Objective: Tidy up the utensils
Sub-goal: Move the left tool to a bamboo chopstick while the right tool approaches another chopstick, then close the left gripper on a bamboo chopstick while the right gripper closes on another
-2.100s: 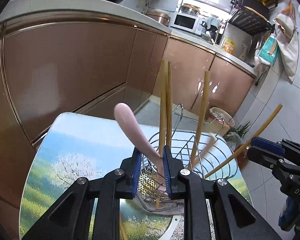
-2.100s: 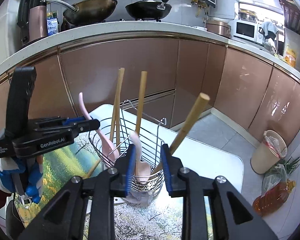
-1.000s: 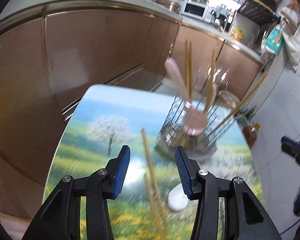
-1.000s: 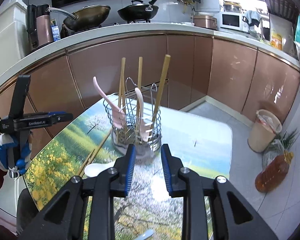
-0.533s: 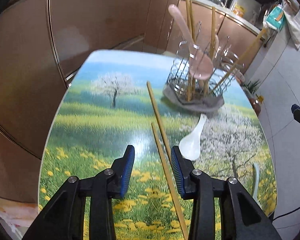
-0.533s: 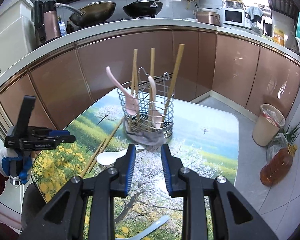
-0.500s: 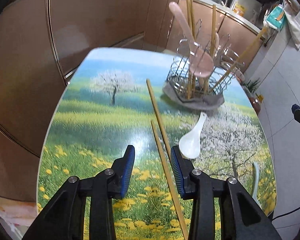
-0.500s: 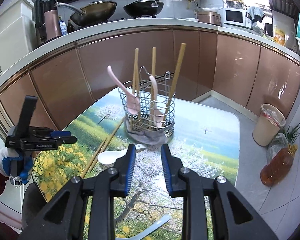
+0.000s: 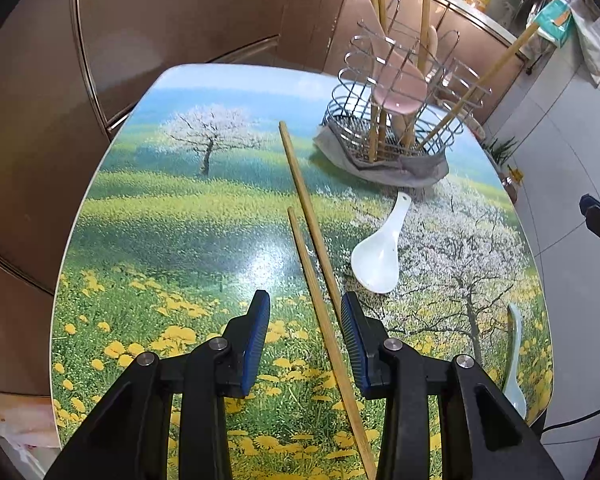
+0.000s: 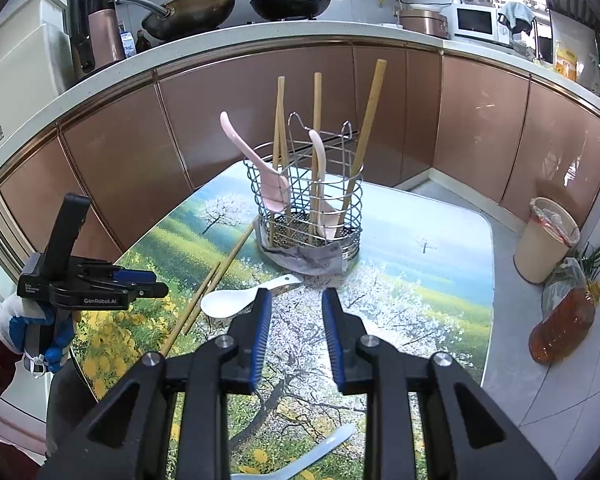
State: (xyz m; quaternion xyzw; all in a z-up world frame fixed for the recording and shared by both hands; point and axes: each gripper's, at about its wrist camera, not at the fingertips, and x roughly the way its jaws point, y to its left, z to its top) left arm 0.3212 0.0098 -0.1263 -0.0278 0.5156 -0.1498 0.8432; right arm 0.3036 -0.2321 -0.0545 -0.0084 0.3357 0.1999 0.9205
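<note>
Two grippers hang over the landscape-printed tabletop (image 9: 160,208), where a wire utensil holder (image 10: 308,208) stands on a grey cloth (image 10: 304,260), already holding pink spoons and wooden chopsticks. Below the left gripper (image 9: 305,308), whose jaws have just narrowed yet apparently press on nothing, two loose chopsticks (image 9: 304,200) lie side by side, a white spoon (image 9: 380,248) just beside them. Unclenched and empty, the right gripper (image 10: 294,312) hovers near that spoon.
</note>
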